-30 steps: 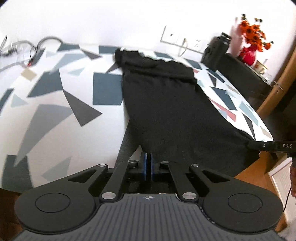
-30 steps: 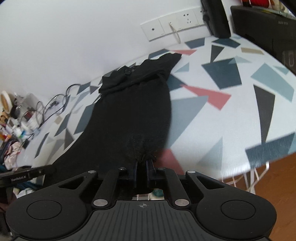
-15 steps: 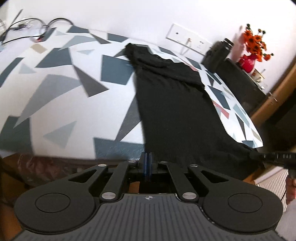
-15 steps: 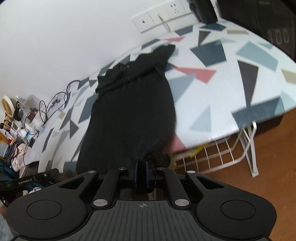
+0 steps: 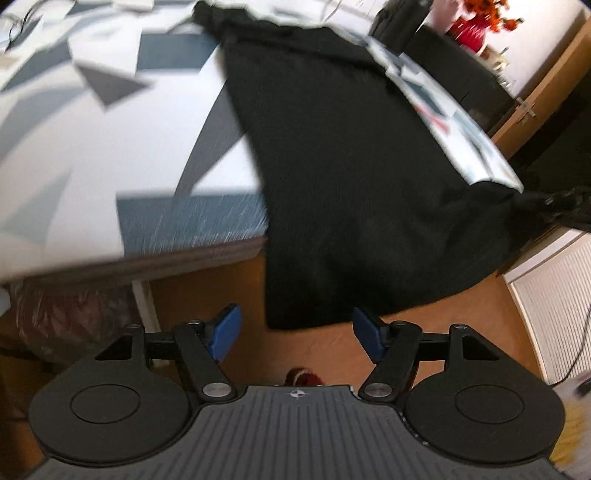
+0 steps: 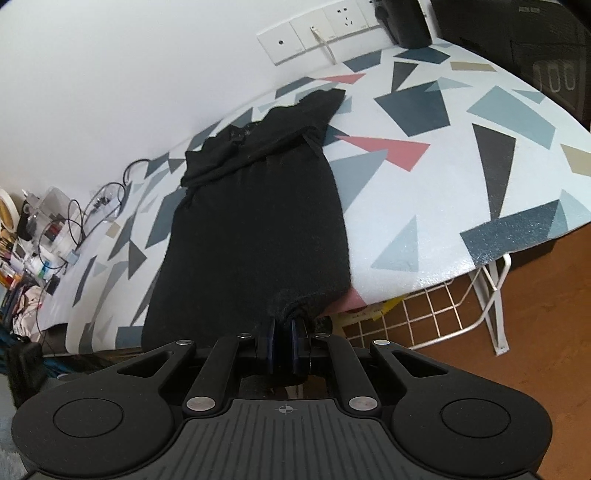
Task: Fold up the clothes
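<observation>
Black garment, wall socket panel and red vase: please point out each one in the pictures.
black garment (image 6: 258, 221): right wrist view, middle of the cloth on the table.
wall socket panel (image 6: 317, 31): right wrist view, centre plate.
red vase (image 5: 469, 31): left wrist view, its body.

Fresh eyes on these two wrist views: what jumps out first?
The long black garment dominates both views, stretched across the table with its geometric-patterned cover and spilling over the near edge. The right gripper is clamped on the garment's hem, while the left gripper hangs wide open just short of the drooping corner. Red-orange flowers add colour at the far right of the left view.
</observation>
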{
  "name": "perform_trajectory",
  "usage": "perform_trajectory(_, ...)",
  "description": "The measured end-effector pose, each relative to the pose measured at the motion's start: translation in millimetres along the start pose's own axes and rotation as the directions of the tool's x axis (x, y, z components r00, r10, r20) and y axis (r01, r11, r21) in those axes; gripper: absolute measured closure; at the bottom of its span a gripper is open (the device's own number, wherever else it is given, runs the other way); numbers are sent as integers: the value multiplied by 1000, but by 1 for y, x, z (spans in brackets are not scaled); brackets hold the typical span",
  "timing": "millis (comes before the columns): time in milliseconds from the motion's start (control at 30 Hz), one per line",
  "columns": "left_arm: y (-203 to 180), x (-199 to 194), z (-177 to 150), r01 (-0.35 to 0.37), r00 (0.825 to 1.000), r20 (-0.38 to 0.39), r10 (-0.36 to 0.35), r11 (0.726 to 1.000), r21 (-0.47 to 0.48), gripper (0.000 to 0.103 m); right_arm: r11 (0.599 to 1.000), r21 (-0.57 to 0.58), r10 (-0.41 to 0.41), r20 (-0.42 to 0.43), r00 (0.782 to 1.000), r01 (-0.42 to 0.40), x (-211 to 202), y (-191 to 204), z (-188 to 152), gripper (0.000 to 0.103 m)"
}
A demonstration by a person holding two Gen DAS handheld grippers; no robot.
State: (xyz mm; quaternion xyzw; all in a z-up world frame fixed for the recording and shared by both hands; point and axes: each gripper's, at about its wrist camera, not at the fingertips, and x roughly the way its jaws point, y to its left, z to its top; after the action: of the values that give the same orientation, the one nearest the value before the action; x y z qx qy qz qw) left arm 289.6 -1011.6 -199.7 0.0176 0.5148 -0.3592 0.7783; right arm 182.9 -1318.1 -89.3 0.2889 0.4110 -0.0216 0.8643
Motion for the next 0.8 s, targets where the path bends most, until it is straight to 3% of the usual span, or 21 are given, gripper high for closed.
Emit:
perform_trajectory(333, 3, 27, 7, 82, 995, 49, -83, 996, 27, 35, 999, -19, -26, -36, 999, 25, 1, -1, -1, 95)
perform_trajectory(367, 2, 28, 6, 92, 994, 57, -93, 995, 23, 42, 999, -22, -27, -39, 999, 26, 2, 0, -2, 95)
perform_trajectory(400, 2, 27, 6, 117, 991, 60, -118, 993, 17, 71, 999, -25, -28, -41, 999, 27, 2, 0, -2, 95)
perform_trajectory(433, 2, 26, 6, 145, 987, 60, -146, 989, 11, 88, 999, -27, -29, -40, 999, 28, 1, 0, -2, 95)
perform_trajectory(467, 0, 24, 6, 149, 987, 58, -149, 989, 16, 96, 999, -25, -29, -38, 999, 28, 1, 0, -2, 95)
perform_trajectory(633, -6, -2, -2, 160, 983, 81, -162, 987, 34, 99, 1000, -13, -23, -32, 999, 23, -2, -2, -1, 95)
perform_trajectory(733, -3, -33, 0, 203, 968, 148, -203, 979, 13, 100, 1000, -13, -13, -24, 1000, 13, -7, -1, 2, 95)
perform_trajectory(800, -1, -59, 7, 232, 948, 223, -226, 973, 2, 100, 1000, -2, 10, 5, 1000, -10, -13, 2, 10, 95)
